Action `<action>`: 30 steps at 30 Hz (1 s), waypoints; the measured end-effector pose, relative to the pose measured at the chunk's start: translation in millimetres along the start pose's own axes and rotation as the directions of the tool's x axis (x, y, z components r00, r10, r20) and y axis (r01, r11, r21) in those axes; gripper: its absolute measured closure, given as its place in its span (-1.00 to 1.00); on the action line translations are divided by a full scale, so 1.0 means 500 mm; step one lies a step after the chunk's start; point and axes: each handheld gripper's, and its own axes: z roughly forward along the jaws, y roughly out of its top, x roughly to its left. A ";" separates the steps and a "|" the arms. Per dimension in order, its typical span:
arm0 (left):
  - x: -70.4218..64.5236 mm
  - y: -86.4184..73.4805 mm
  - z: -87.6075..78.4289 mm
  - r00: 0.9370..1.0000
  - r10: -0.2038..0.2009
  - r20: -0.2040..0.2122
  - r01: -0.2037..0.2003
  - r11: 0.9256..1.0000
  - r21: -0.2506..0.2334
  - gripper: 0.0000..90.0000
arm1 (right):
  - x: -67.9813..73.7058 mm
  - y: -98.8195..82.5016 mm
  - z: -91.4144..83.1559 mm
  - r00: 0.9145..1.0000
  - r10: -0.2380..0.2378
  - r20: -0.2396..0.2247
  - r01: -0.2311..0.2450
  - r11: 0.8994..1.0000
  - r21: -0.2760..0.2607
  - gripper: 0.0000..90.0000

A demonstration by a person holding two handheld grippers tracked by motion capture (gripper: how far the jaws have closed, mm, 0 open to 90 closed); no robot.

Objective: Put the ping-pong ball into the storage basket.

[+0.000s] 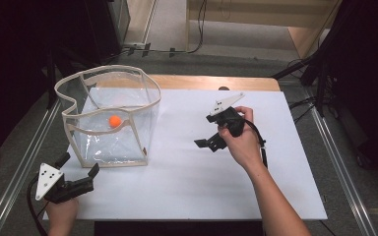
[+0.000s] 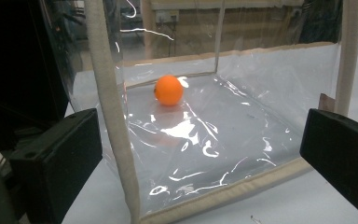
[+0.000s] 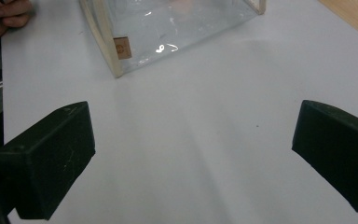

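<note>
A white table [image 1: 256,162] with a bare wood strip [image 1: 216,82] along its far edge stands on a grey floor [image 1: 256,59]. Metal rails [image 1: 342,167] flank it. Cables [image 1: 197,29] run across the floor beyond, near pale wooden furniture [image 1: 275,14].

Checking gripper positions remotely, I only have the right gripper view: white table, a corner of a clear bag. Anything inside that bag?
Observer: Yes, an orange ball lies on the floor of the clear bag, toward its far side.
Operator: Where is the left gripper?
Observer: The left gripper is just off the bag's near left corner, open, jaws pointing at the bag and holding nothing.
Operator: And my right gripper relative to the bag?
Observer: In the high view the right gripper is open, over bare table to the right of the bag, clear of it.
</note>
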 end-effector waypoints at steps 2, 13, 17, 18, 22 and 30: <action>0.000 0.000 0.000 1.000 0.000 0.000 0.000 1.000 -0.001 -1.00 | -0.001 -0.009 0.000 1.000 0.007 0.001 -0.007 1.000 0.000 -1.00; 0.000 0.000 0.000 1.000 0.001 -0.003 -0.001 1.000 0.002 -1.00 | -0.009 -0.060 -0.007 0.999 0.043 0.029 -0.042 0.999 -0.030 -1.00; -0.001 0.000 0.000 1.000 0.001 -0.002 -0.001 1.000 0.002 -1.00 | -0.010 -0.079 -0.012 0.998 0.054 0.040 -0.052 0.998 -0.041 -1.00; 0.000 0.000 0.000 1.000 0.001 -0.003 -0.001 1.000 0.002 -1.00 | -0.009 -0.084 -0.013 0.997 0.060 0.039 -0.059 0.997 -0.043 -1.00; -0.001 0.000 0.000 1.000 0.001 -0.003 -0.001 1.000 0.002 -1.00 | -0.012 -0.104 -0.017 0.996 0.069 0.048 -0.067 0.997 -0.047 -1.00; -0.001 0.000 0.000 1.000 0.001 -0.004 -0.001 1.000 0.003 -1.00 | -0.018 -0.146 -0.020 0.995 0.088 0.050 -0.085 0.994 -0.062 -1.00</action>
